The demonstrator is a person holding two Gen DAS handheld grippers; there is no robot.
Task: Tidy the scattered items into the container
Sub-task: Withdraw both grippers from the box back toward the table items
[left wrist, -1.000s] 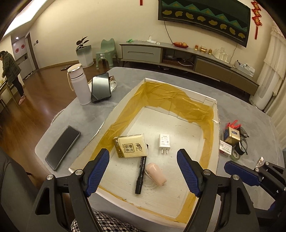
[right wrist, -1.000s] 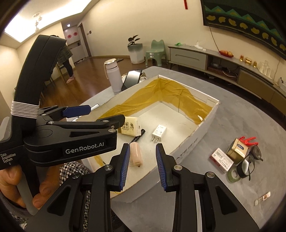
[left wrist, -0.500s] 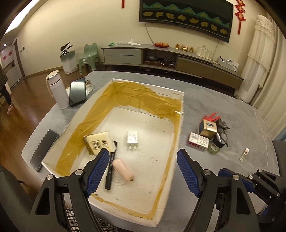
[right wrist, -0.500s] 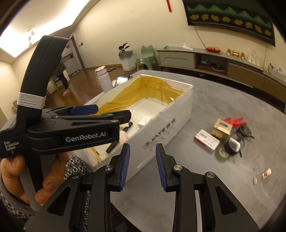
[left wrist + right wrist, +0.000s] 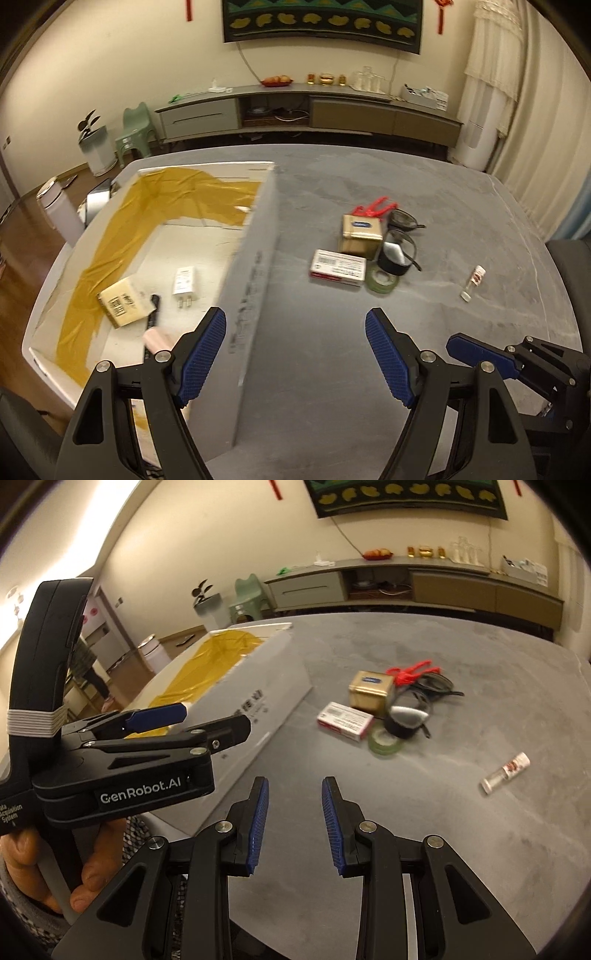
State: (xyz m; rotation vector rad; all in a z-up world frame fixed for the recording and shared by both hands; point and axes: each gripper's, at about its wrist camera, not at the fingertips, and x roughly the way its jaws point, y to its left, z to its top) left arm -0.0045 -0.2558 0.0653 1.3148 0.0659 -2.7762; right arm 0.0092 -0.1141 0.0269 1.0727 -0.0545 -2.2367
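A white cardboard box (image 5: pixel 255 258) lined with yellow tape stands on the left of the grey table (image 5: pixel 369 177). Inside lie a tissue pack (image 5: pixel 122 308), a white charger (image 5: pixel 183 282), a black marker (image 5: pixel 152 314) and a pink item (image 5: pixel 159 339). To its right, on the table, sit a gold tin (image 5: pixel 361 236), a red-and-white box (image 5: pixel 338 266), a green tape roll (image 5: pixel 382 282), a black tape roll (image 5: pixel 395 258), glasses (image 5: pixel 404 221), a red clip (image 5: pixel 376 206) and a small vial (image 5: pixel 472 282). My left gripper (image 5: pixel 295 354) is wide open beside the box's near corner. My right gripper (image 5: pixel 293 823) is open and empty over bare table, short of the red-and-white box (image 5: pixel 345 722) and the vial (image 5: pixel 506 771).
A white flask (image 5: pixel 61 210) and a propped phone (image 5: pixel 98 197) stand beyond the box's left side. A hand (image 5: pixel 96 878) holds the left gripper's handle. A person (image 5: pixel 86 661) stands far back in the room. A long cabinet (image 5: pixel 314 110) lines the far wall.
Both views have swung right, from above the box's inside toward the cluster of items on the table. Neither gripper's opening has changed, and nothing was picked up.
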